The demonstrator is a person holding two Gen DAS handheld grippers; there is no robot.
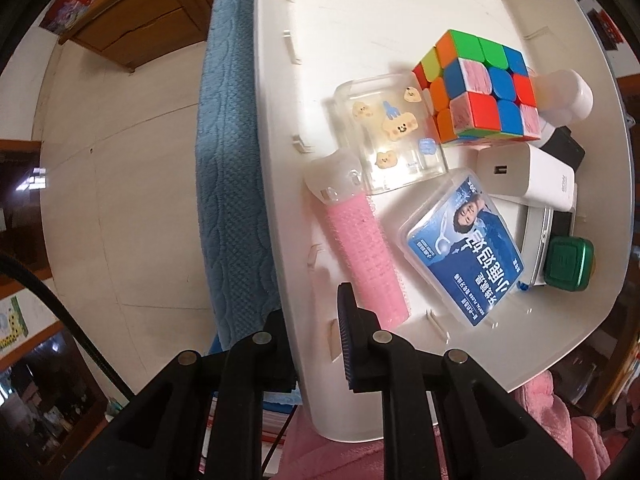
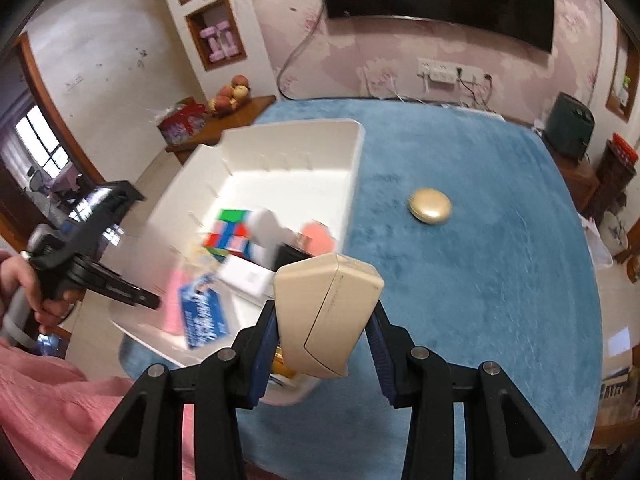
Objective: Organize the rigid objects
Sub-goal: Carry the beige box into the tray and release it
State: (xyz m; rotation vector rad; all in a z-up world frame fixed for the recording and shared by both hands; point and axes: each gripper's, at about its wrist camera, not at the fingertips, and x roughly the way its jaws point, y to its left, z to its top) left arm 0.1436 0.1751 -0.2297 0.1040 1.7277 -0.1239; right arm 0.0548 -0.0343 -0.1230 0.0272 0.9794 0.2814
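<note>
Right claw (image 2: 324,320), angled downward, clamps beige case (image 2: 328,316) above bin (image 2: 356,148).

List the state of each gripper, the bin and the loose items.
Left gripper: shut on the bin's wall.
Right gripper: shut on a beige case, held above the cloth.
Bin: open-topped, partly filled.
Cube: scrambled, in the bin.
Floss box: closed, in the bin.
Gold case: closed, alone on the blue cloth.
</note>
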